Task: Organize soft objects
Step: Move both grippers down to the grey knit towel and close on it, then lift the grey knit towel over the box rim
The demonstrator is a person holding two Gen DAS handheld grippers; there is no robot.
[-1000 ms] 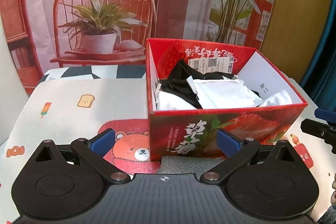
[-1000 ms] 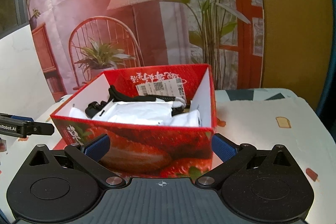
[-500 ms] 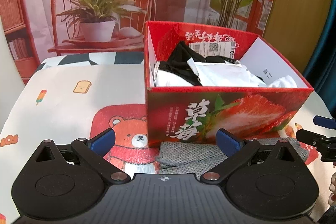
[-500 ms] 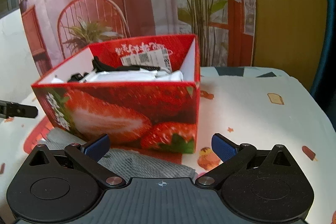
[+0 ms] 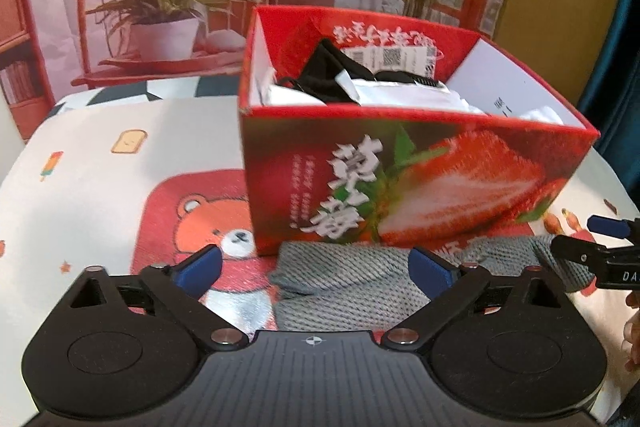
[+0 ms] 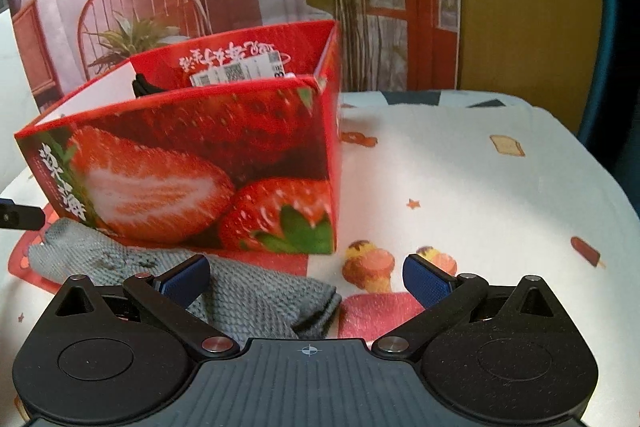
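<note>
While both claws stand apart and empty, my left claw (image 5: 314,267) having just narrowed slightly, I judge the step as reaching for the grey knitted cloth (image 5: 360,287) on the table (image 6: 460,167) before the strawberry box (image 5: 420,179); next, close on it.

Left gripper (image 5: 314,269) is tilted down and forward, jaws spread wide with nothing pinched between the blue pads (image 5: 198,267); they've just been closing a touch, though the gap is plainly open; right gripper (image 6: 308,277) sits at much the same downward tilt, its pads (image 6: 426,285) wide apart too, nothing clamped; in the left wrist view the right gripper's black finger and blue pad poke in from the right edge, with a bit of a hand (image 5: 632,327) showing below it; in the right wrist view a black fingertip of the left one shows at the left edge.
</note>
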